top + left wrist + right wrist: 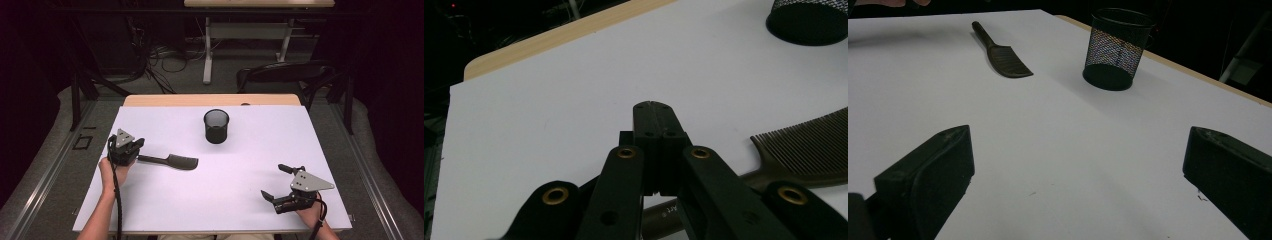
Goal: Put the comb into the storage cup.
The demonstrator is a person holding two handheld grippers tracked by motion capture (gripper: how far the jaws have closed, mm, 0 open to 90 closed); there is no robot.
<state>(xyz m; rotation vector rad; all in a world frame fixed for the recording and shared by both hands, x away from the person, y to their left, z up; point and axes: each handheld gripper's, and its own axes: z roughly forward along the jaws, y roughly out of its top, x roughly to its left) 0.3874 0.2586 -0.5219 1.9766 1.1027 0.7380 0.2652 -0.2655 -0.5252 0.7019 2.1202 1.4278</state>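
Dark plastic comb (172, 161) lies flat on the white surface (235, 200), left of middle, handle toward the person's left hand (111, 170), toothed end pointing to the centre. Left claw (135, 151) sits at the handle end; in the left gripper view its jaws are pressed fully together, and the comb's handle (664, 214) passes underneath them rather than between the pads, so it looks closed without a real hold, though the contact point is hidden by the jaws. Likely a grasp at the handle end so the teeth stay free for dropping it in something. Black mesh cup (216, 126) stands upright farther back near the middle, well apart from the comb, a plausible target. Right claw (280, 182) rests near the front right corner of the surface, jaws spread wide, holding nothing, parked clear of the work. Wooden table edge shows beyond the white sheet.
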